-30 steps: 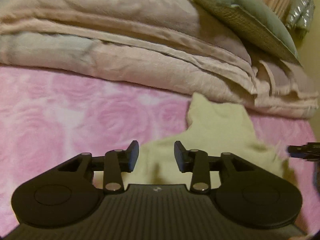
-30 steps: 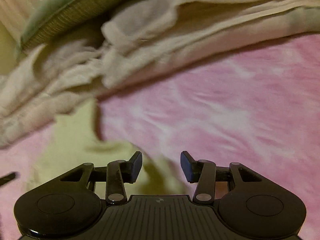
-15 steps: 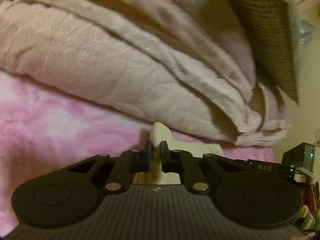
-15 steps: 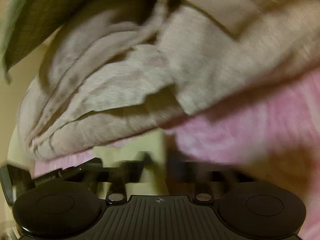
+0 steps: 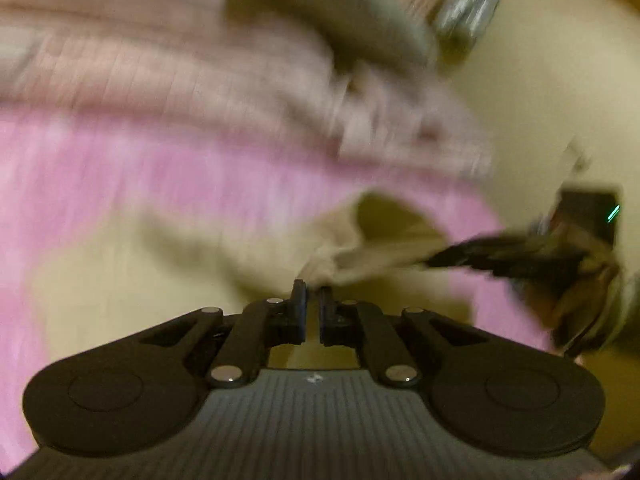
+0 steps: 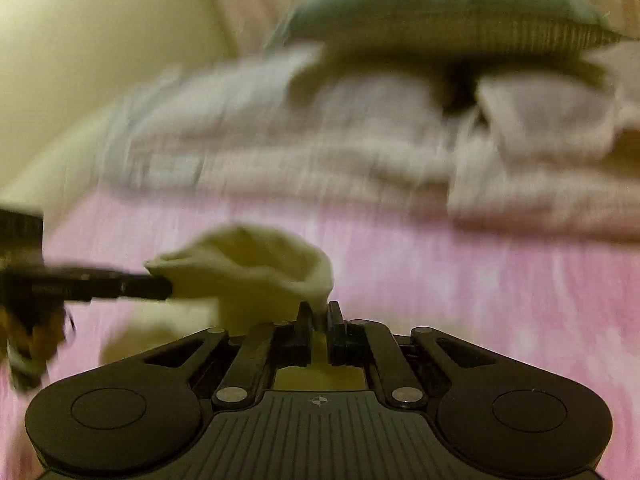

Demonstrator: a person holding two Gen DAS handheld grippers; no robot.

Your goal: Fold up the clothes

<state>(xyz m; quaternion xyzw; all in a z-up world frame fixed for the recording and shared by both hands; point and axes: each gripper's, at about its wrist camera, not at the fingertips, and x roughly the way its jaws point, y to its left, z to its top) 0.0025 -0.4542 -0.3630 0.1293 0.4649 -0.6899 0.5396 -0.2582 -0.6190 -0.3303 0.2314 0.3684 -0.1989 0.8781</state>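
Left gripper [image 5: 313, 294] fingers grip the cream garment [image 5: 168, 264] edge between them. Right gripper [image 6: 319, 314] fingers likewise clamp a bunched fold, cloth draping ahead onto the pink bed [image 6: 480, 280].

Dim, warm yellow indoor light and heavy motion blur in both wrist views.

Only the left gripper [image 5: 312, 312] and right gripper [image 6: 319, 334] read sharp, matte black with small glints on their rivets. Beyond them the pink bedspread [image 5: 120, 176], the heaped blanket [image 6: 320, 152] and the cushion [image 6: 460, 12] smear into streaks. The pale garment [image 6: 256, 268] keeps soft edges and a dull shadow beneath its fold. Fisheye curvature bends the scene and leaves dark corners. A tiny green light [image 5: 613, 213] streaks at the left view's right edge.
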